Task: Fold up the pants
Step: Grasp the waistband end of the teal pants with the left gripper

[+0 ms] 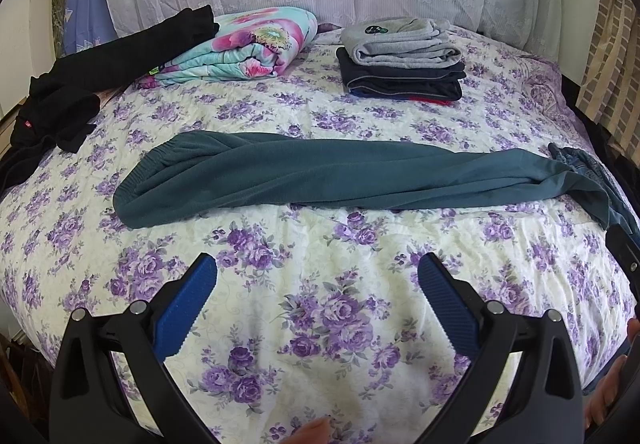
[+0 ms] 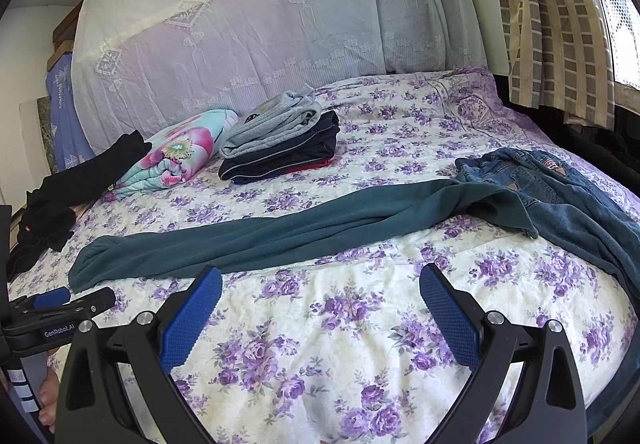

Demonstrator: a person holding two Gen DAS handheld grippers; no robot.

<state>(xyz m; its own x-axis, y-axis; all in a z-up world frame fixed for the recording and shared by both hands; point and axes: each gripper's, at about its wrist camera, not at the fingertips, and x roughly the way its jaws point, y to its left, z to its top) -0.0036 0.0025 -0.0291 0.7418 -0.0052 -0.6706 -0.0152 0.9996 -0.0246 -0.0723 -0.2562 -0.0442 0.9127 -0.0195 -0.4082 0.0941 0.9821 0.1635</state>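
Both views are taken from the bed's near edge, faced toward 12 o'clock — the teal pants and folded stack are shared, seen close.

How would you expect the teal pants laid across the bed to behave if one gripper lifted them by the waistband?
The teal pants look like soft fleece, so they would probably drape and sag. Being long and doubled lengthwise, the legs would likely trail. Their far end lies against the jeans, which might drag along.
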